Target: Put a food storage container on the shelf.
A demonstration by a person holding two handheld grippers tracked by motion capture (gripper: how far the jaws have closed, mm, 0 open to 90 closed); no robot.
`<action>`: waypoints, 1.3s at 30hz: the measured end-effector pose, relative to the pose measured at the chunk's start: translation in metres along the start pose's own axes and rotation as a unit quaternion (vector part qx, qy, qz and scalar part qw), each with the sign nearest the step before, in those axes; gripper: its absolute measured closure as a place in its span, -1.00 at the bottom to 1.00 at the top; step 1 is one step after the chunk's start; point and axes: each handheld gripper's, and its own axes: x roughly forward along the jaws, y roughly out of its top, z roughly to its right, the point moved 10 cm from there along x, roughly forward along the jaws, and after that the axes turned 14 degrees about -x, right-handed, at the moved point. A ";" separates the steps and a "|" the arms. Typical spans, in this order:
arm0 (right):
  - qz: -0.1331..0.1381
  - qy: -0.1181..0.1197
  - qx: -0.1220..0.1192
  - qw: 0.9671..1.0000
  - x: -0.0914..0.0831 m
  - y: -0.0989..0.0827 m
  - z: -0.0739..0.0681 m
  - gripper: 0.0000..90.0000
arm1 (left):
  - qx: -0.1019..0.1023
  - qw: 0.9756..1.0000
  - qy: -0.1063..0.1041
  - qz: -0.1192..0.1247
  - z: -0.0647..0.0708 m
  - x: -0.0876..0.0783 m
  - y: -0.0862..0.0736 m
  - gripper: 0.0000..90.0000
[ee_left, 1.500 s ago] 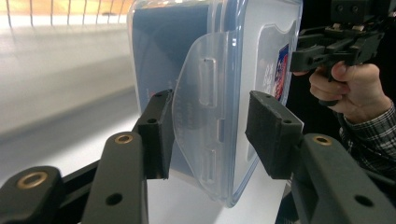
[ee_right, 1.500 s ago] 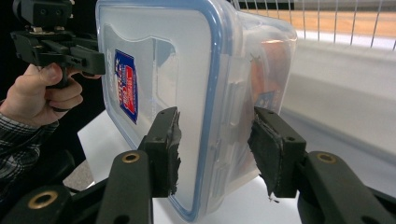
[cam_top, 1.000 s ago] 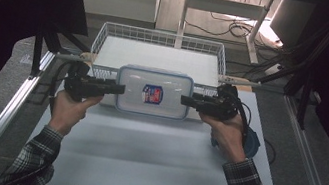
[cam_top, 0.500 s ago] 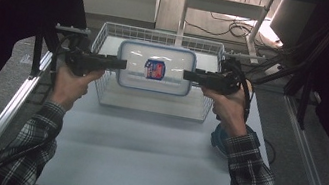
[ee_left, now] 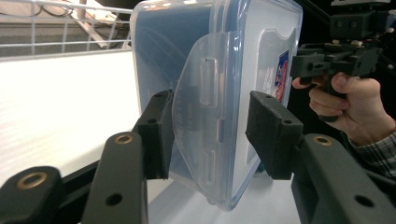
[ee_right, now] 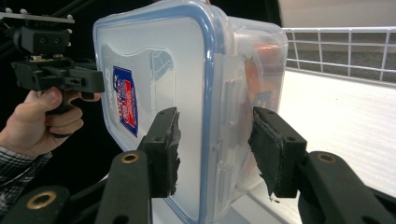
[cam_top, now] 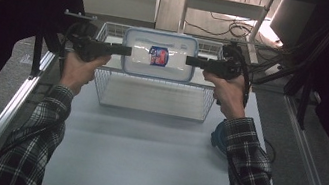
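Holding the lidded plastic box [cam_top: 159,54] above the far wire basket [cam_top: 151,101], my left gripper [cam_top: 126,51] and right gripper [cam_top: 190,61] clamp its ends; something orange, perhaps, shows inside.

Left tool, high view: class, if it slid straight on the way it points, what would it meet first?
The left tool points sideways at the lidded plastic container it already grips, so it meets that at once; beyond it, probably the right tool.

One clear plastic lidded container [cam_top: 158,55] with one red and blue label [cam_top: 159,56], one white wire basket [cam_top: 152,101], two black handheld grippers, left [cam_top: 126,51] and right [cam_top: 190,61], one white table [cam_top: 141,159], two plaid sleeves [cam_top: 32,141]
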 end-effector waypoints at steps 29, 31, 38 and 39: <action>-0.033 -0.045 -0.013 0.998 0.022 -0.012 0.016 0.03 | -0.009 0.998 0.058 -0.001 -0.022 0.018 0.000 -0.34; -0.034 -0.043 -0.014 0.998 0.022 -0.012 0.014 0.03 | 0.006 0.996 0.088 0.012 -0.023 0.015 0.004 -0.37; -0.024 -0.064 -0.021 0.997 0.016 -0.007 0.015 0.20 | 0.030 0.991 0.133 0.020 -0.020 0.013 0.009 -0.14; -0.023 -0.071 -0.020 0.997 0.016 -0.006 0.015 0.20 | 0.024 0.992 0.122 0.019 -0.018 0.015 0.009 -0.02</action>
